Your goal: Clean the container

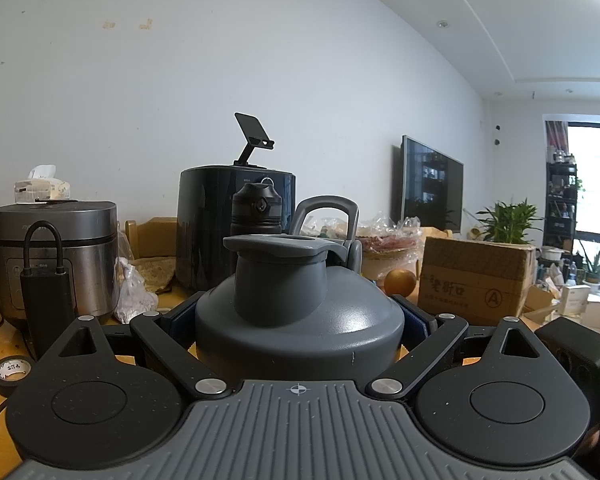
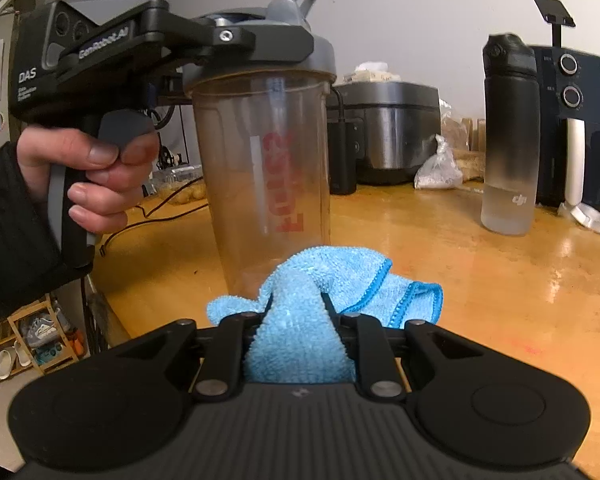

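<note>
The shaker (image 2: 266,152) is gripped just under its grey lid (image 1: 298,280) by the left gripper (image 1: 298,320), whose jaws are closed on either side of the lid's base. The clear cup, marked with red letters, is held upright, with its base hidden behind the cloth (image 2: 320,312), so contact with the table (image 2: 480,280) cannot be told. The left tool's handle is clasped by a hand (image 2: 92,176) in a dark sleeve. The blue cloth is pinched between the jaws of the right gripper (image 2: 298,320) and is bunched against the cup's lower wall. Further back on the table, a black bottle (image 2: 510,136), an air fryer (image 2: 576,128) and a cooker (image 2: 388,128) are seen.
</note>
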### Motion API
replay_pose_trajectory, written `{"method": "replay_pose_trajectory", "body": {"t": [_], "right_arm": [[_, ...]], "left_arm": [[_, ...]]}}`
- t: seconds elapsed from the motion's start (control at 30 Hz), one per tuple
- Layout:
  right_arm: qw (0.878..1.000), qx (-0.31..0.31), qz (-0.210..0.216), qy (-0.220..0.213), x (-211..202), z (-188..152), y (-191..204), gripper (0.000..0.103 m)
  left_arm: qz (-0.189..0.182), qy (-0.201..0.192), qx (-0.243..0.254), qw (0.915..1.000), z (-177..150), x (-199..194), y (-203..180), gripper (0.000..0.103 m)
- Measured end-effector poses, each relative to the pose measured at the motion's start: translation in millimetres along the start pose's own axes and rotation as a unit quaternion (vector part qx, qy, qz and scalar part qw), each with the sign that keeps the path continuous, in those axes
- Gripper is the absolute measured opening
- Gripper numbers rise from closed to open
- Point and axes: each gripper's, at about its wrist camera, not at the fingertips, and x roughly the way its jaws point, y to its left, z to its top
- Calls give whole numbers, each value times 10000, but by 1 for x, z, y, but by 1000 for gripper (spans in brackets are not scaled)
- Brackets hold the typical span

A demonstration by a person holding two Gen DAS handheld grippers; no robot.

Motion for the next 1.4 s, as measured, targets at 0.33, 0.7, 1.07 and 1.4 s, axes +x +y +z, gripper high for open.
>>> {"method": "replay_pose_trajectory", "body": {"t": [0.33, 0.7, 1.07, 1.4], "right_arm": [[9995, -25, -52, -303, -6, 2, 2, 8], [9958, -42, -45, -911, -22, 25, 8, 7], [9962, -65, -16, -870, -22, 26, 7, 7], [9972, -83, -8, -747, -19, 24, 4, 6]], "left_arm": [[3, -2, -8, 10000, 1, 0, 0, 95], [2, 11, -9, 10000, 1, 0, 0, 95], [-1, 20, -13, 10000, 2, 0, 1, 95], [-1, 23, -16, 10000, 3, 1, 1, 95]]}}
